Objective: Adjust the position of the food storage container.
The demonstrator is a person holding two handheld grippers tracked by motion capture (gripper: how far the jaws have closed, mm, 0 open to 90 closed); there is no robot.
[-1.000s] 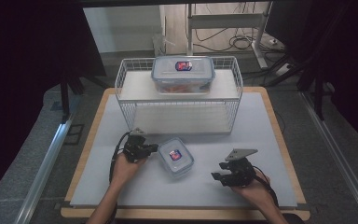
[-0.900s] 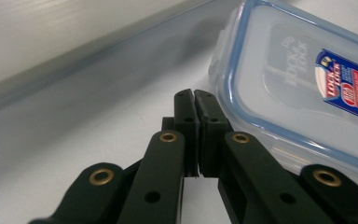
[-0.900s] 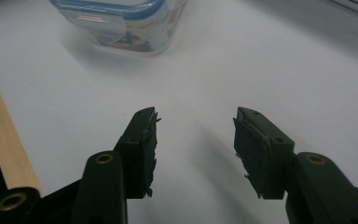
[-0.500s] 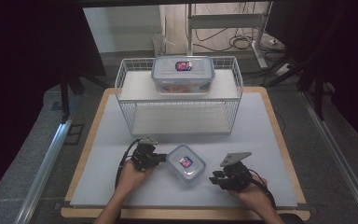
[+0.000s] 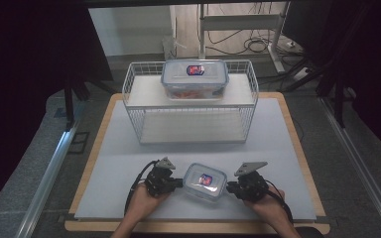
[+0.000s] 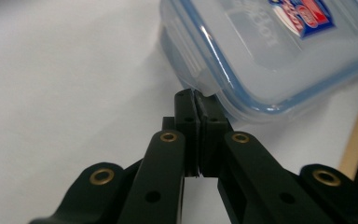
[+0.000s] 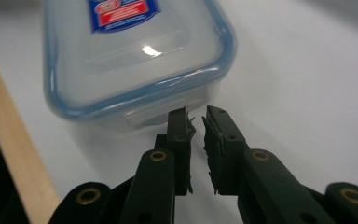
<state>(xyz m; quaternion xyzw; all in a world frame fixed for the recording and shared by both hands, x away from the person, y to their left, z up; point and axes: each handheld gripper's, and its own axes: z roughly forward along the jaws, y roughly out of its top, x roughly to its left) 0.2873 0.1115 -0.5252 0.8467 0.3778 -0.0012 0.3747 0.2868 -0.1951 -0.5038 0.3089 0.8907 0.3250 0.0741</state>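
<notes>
Small lidded container (image 5: pixel 205 181) on white table mat (image 5: pixel 129 163), near front edge, flanked by both grippers.

Left gripper (image 5: pixel 177 183) held level, jaws pressed together at container's latch tab; right gripper (image 5: pixel 226 188) level, jaws just closing, narrow gap remaining, nothing pinched.

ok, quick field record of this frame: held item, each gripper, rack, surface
item: small container, clear with blue-rimmed lid, on the mat between both grippers
left gripper: shut on the container's side latch tab
right gripper: jaws have just been closing, narrow gap left, at the opposite latch, nothing pinched
rack: white wire rack, larger container on its top shelf
surface: white mat on wooden board
</notes>
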